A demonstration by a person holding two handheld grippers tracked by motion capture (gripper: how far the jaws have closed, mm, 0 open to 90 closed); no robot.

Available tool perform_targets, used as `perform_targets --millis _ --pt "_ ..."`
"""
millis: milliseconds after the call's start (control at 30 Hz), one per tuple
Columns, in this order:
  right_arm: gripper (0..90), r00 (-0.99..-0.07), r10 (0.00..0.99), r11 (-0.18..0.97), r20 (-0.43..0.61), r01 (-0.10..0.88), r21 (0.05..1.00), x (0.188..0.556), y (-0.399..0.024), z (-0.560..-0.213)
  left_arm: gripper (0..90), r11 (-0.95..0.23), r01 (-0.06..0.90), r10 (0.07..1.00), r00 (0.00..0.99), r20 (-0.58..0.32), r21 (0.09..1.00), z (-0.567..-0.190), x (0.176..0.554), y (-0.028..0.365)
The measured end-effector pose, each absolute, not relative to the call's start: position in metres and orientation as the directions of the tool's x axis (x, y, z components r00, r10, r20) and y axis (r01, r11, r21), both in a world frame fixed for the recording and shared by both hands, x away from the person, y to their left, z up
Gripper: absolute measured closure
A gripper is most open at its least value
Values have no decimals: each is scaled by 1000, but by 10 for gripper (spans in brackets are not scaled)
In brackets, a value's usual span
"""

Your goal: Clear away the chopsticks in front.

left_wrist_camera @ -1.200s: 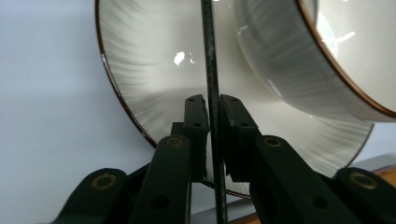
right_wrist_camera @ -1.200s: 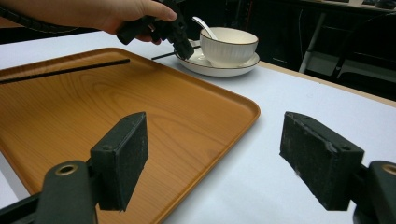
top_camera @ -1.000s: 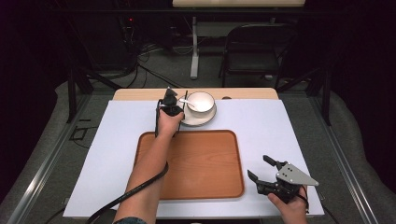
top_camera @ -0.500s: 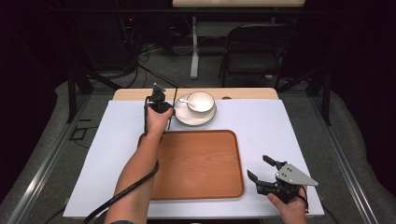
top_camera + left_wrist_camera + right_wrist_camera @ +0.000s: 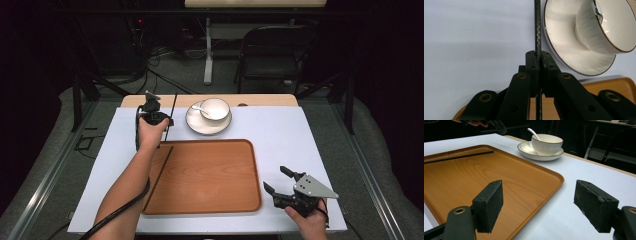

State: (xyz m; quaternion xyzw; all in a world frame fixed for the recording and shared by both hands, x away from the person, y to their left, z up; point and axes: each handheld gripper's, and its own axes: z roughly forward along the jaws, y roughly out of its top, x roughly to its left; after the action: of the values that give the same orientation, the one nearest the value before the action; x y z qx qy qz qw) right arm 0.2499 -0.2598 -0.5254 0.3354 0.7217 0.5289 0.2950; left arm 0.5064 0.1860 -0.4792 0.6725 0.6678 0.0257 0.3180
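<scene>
High view: thin black chopstick [image 5: 172, 116] pinched in the left gripper [image 5: 152, 116], standing nearly upright above the white table [image 5: 300, 135], just off the far-left corner of the wooden tray [image 5: 210, 175]. Left gripper view confirms the grip: both pads closed flat against the stick [image 5: 538, 37], no gap, with stick running out past the jaws above and below. A second chopstick [image 5: 159, 176] lies on the tray along its left edge, roughly parallel to the rim.

Step in hand, as judged: carry the held stick over and lay it beside its mate on the tray. To do it well, the person should tip the stick toward level before lowering, line it up with the one already down, and bring one end onto the wood first so it does not bounce or roll. Pads should part only once the stick rests along its length.

Close by on the right of the held stick: saucer [image 5: 208, 123] with cup [image 5: 215, 109] and spoon [image 5: 199, 108]; the swing should keep clear of the saucer rim.

Right gripper [image 5: 281, 186] rests at the near-right table edge, jaws wide apart, holding nothing, tray corner between them in the right gripper view
</scene>
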Motion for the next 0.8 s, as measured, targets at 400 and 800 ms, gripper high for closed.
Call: perform_targets --millis 400,800 --pt "228 -596 799 219 -77 169 961 249 -260 -526 859 40 881 904 169 -392 472 -475 459 202" --pt "228 -595 799 223 -80 171 960 248 -259 -526 859 -23 882 896 227 -381 471 -492 393 211"
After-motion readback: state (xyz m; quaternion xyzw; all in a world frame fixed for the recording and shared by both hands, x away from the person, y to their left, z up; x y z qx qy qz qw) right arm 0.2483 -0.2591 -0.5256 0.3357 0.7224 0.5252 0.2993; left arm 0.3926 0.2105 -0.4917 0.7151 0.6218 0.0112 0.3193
